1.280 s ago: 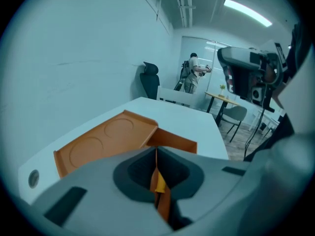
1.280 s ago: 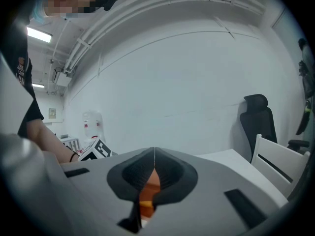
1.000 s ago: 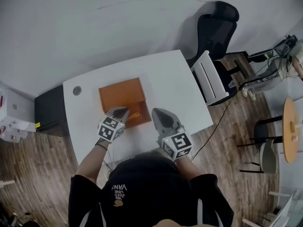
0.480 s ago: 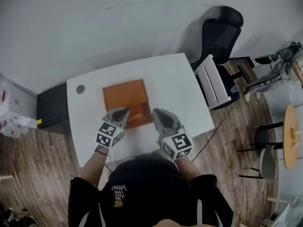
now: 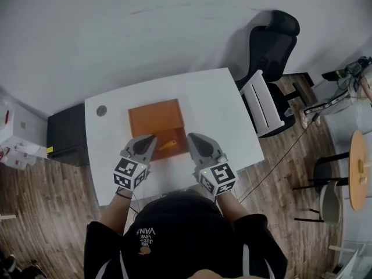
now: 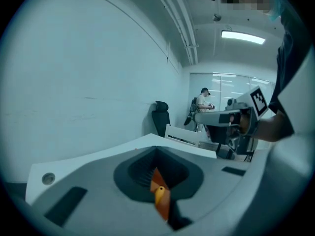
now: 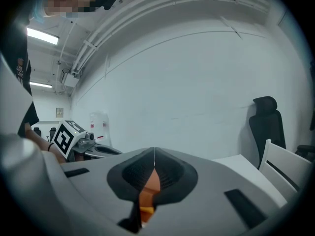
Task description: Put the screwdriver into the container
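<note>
White desk (image 5: 215, 97) fills mid-frame. At its lower centre the screwdriver (image 5: 167, 145) is clamped in the left gripper's (image 5: 150, 139) closed jaws, its handle over the orange container's (image 5: 152, 116) near edge, probably for dropping in. The right gripper (image 5: 193, 139), jaws together and empty, hangs beside.

We see a white tabletop (image 5: 216, 103) with rounded corners, standing on a wood-plank floor (image 5: 52, 205), its far edge close to a pale wall. One thing lies on it: a flat orange container (image 5: 156, 120), squarish, left of the middle and roughly in line with the tabletop's edges. A small round grey cap (image 5: 102, 110) is set into the tabletop at the far left corner, near the container but apart from it.
</note>
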